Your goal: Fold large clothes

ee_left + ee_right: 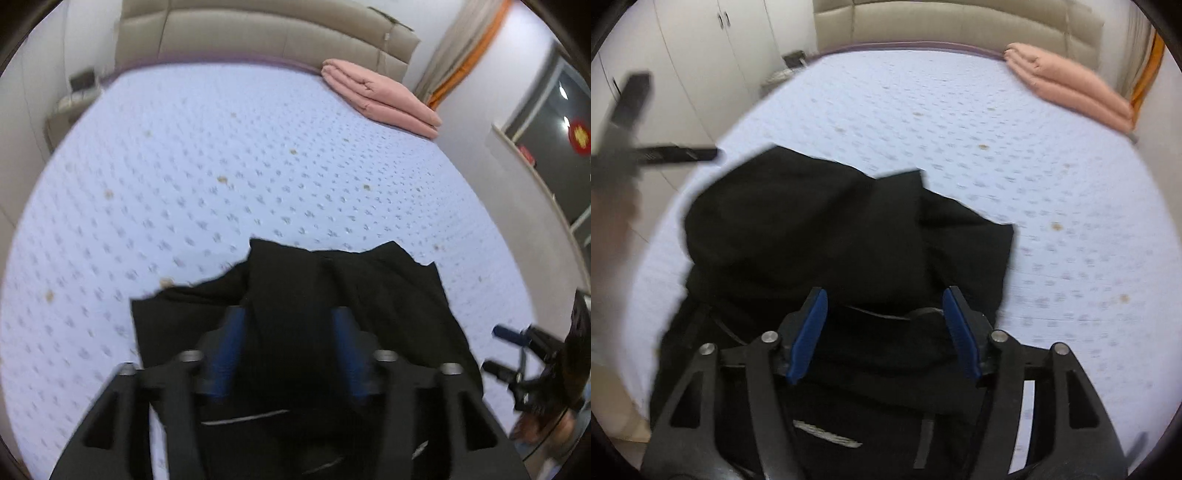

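Observation:
A black garment (314, 291) lies bunched at the near edge of the bed, with white print near its lower part. It also shows in the right wrist view (831, 229). My left gripper (288, 317) is open, its blue pads apart just above the cloth. My right gripper (884, 299) is open over the garment, blue pads spread wide, nothing between them. The right gripper also shows at the right edge of the left wrist view (517, 350). The left gripper appears blurred at the left of the right wrist view (657, 151).
The bed (221, 166) has a pale blue dotted sheet with small brown marks. A folded pink blanket (384, 99) lies at its far right corner, by a beige headboard (258, 33). White wardrobe doors (701, 55) stand left. A window (554, 122) is right.

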Available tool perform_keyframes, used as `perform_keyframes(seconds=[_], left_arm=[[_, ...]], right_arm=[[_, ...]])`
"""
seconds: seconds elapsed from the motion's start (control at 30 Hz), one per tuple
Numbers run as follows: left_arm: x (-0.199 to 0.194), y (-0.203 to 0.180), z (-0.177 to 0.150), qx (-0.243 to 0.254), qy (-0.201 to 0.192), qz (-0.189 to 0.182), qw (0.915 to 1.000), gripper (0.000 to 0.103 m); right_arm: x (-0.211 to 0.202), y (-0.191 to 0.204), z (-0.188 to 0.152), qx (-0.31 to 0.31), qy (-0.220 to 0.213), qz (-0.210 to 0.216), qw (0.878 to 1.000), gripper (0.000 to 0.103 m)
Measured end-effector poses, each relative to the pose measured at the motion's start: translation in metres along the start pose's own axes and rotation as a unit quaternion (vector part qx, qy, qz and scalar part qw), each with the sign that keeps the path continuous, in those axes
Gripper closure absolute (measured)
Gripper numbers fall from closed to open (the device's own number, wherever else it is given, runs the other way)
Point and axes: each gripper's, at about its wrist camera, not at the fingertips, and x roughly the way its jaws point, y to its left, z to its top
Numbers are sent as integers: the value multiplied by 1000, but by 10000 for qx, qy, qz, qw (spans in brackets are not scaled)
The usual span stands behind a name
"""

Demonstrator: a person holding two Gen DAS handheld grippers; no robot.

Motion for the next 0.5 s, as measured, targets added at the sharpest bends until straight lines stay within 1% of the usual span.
perform_keyframes(seconds=[0.03, 0.1, 0.13, 0.2, 0.23, 0.27, 0.3, 0.33, 0.37, 0.4, 0.43, 0.47, 0.5], left_arm=[[4, 3, 0, -102, 107, -41, 9999, 43], [10, 3, -7, -272, 347, -55, 9990, 43], [16, 7, -7, -373, 430, -123, 9983, 43], [23, 10, -8, -578, 570, -336, 9961, 44], [32, 12, -7, -689, 600, -530, 9944, 46], [38, 11, -7, -705, 647, -639, 9934, 72], [42, 9, -8, -713, 700, -650, 9929, 89], [46, 6, -10, -687, 742, -567, 9933, 91], [45, 2, -13, -633, 663, -476, 9947, 94], [42, 0, -15, -581, 586, -446, 9956, 95], [31, -6, -21, -492, 440, -458, 9968, 95], [23, -9, -25, -451, 360, -508, 9970, 96], [10, -14, -34, -383, 294, -535, 9974, 96]], right_arm=[[-2, 6, 3, -61, -26, 96, 9999, 38], [-7, 24, 8, -273, -109, 251, 9993, 31], [-10, 35, 8, -430, -161, 370, 9983, 29], [-7, 49, 11, -718, -180, 561, 9957, 18], [-5, 55, 11, -826, -145, 623, 9945, 16], [2, 62, 11, -990, -41, 686, 9927, 13], [14, 68, 12, -1167, 58, 624, 9912, 12], [21, 74, 9, -1300, 107, 513, 9901, 11], [34, 79, 8, -1468, 206, 359, 9883, 13], [45, 81, 7, -1550, 329, 213, 9871, 23], [49, 82, 6, -1566, 419, 203, 9866, 38], [48, 80, 5, -1526, 502, 320, 9865, 66], [39, 78, 3, -1532, 434, 404, 9864, 72]])
